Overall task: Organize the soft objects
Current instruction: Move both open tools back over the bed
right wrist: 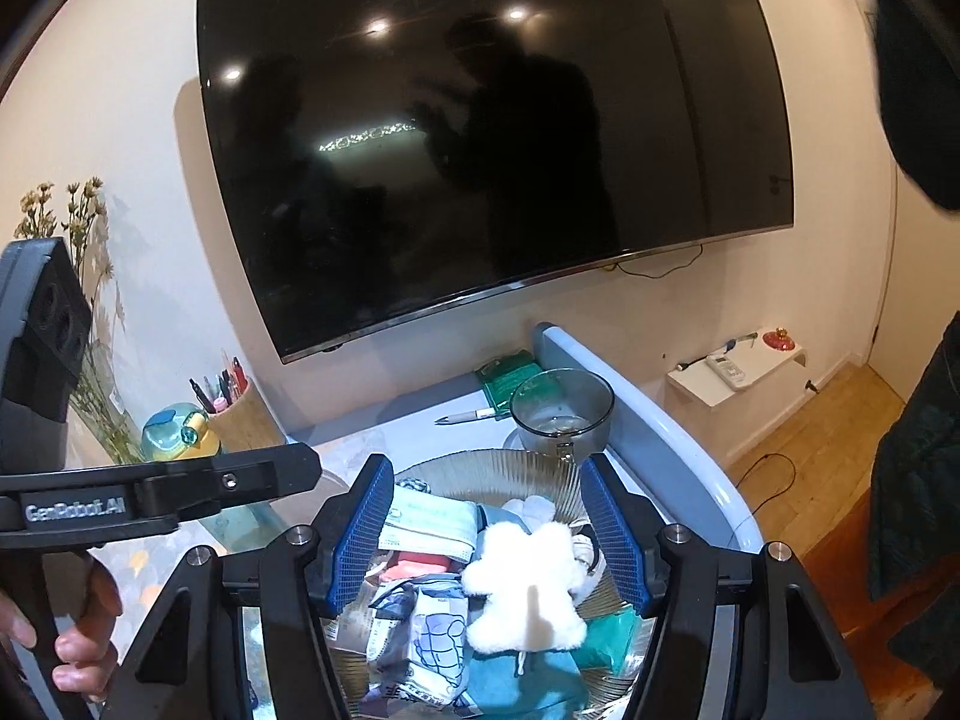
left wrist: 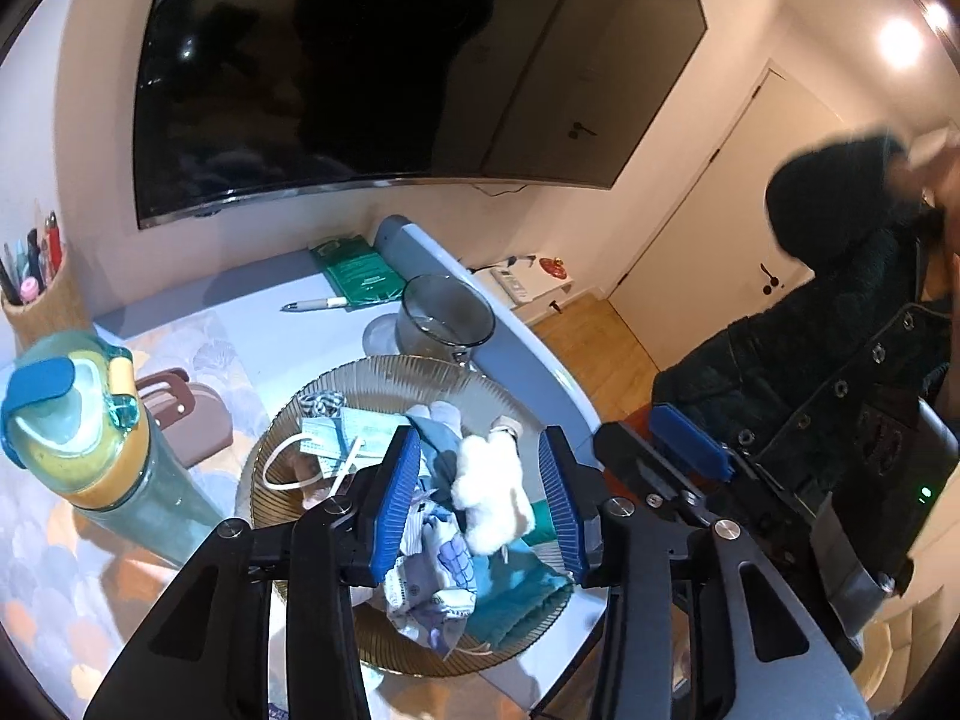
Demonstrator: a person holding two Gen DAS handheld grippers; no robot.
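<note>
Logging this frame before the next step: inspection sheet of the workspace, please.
Surface: pale table, patterned mat on its near left.
Job's things: ribbed glass tray holds white plush toy, face mask, printed cloth, teal cloth.
Clutter: water bottle, glass mug, pen, green packet, pen holder.
Tongs: left tongs and right tongs open over the tray, gripping nothing.
Cables: one on the wood floor.
Surroundings: wall TV, white shelf, person in dark coat.

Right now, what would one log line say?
left tongs: open, empty | right tongs: open, empty | plush: on pile | bowl: full
</note>
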